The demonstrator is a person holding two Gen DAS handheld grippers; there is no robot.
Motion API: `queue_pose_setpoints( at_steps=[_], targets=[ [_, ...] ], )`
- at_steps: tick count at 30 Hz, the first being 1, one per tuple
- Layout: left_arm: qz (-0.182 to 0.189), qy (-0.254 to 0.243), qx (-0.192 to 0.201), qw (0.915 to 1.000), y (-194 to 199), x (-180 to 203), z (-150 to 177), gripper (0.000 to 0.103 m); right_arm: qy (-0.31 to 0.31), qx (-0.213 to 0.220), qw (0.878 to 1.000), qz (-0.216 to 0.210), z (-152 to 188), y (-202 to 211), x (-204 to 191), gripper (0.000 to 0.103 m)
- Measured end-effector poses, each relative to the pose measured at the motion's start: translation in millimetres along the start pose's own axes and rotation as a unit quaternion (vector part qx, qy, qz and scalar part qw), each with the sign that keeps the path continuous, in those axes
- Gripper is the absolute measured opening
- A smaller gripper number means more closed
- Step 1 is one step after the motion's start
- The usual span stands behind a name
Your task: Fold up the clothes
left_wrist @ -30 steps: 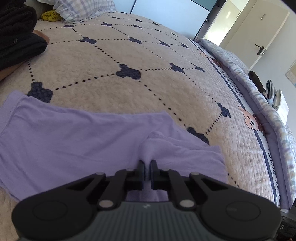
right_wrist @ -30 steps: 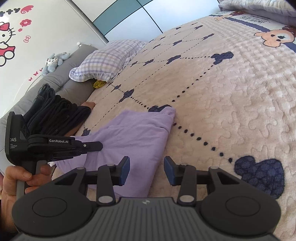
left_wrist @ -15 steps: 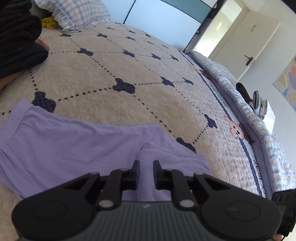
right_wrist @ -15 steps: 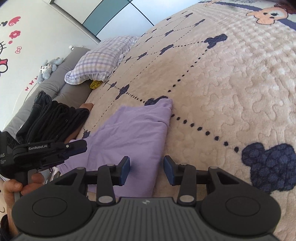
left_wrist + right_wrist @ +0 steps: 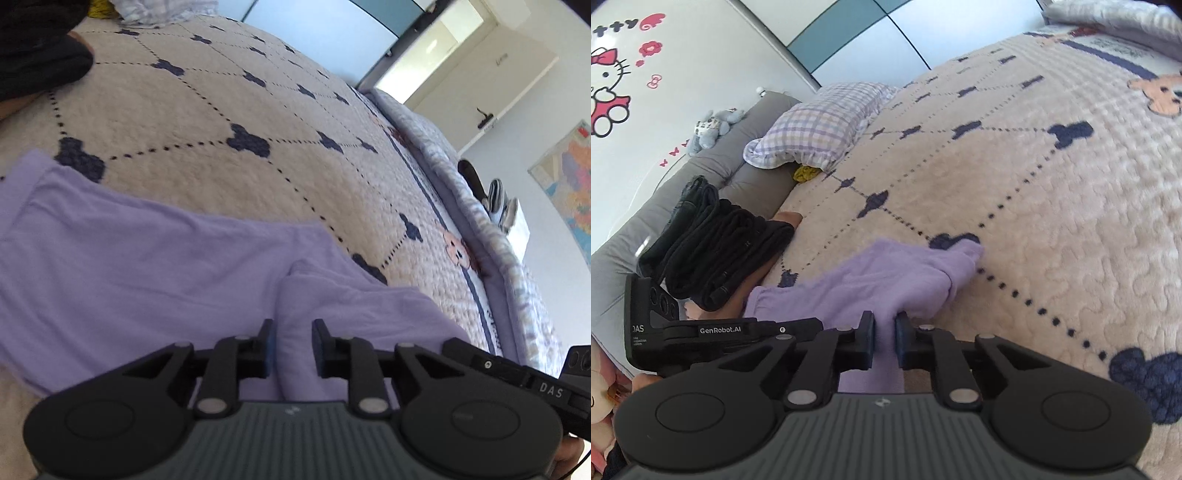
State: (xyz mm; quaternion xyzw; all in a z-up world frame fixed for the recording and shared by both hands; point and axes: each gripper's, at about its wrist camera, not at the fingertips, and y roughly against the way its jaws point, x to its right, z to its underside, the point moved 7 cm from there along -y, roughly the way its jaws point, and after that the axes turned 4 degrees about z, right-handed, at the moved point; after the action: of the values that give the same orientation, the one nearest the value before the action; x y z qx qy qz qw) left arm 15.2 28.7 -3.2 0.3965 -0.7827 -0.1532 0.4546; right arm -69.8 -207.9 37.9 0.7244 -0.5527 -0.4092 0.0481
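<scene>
Bright daylight, heavy fisheye edge warping, slight motion blur.

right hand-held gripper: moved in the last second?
Yes. The right hand-held gripper was open short of the purple garment; it has gone forward and shut on the hem. The garment's far corner sits by the same dark blanket motif.

The soft lilac cotton garment (image 5: 155,280) lies partly folded on the bed, spread ahead of the left tongs (image 5: 290,349); one bunched edge is pinched between the right tongs (image 5: 884,341).
</scene>
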Motion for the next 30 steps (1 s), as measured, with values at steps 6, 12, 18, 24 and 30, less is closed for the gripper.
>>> queue_pose_setpoints(
  at_steps=[6, 12, 18, 24, 30],
  targets=[
    [0.003, 0.083, 0.098, 0.9917, 87, -55, -19, 0.030, 0.132, 0.002, 0.991, -0.030, -30, -33, -104, 0.013],
    [-0.048, 0.165, 0.186, 0.9672, 163, -114, -26, 0.033, 0.251, -0.112, 0.955, -0.111, 5, -138, -239, 0.014],
    [-0.089, 0.166, 0.191, 0.9634, 174, -127, -15, 0.034, 0.236, -0.104, 0.963, -0.076, 2, -157, -230, 0.029],
    [-0.112, 0.123, 0.131, 0.9773, 130, -108, -7, 0.043, 0.180, -0.093, 0.979, -0.015, -13, -122, -148, 0.036],
    [-0.223, 0.045, 0.111, 0.9674, 104, -104, -23, 0.019, 0.139, -0.099, 0.985, 0.015, -1, -92, -76, 0.038]
  ],
)
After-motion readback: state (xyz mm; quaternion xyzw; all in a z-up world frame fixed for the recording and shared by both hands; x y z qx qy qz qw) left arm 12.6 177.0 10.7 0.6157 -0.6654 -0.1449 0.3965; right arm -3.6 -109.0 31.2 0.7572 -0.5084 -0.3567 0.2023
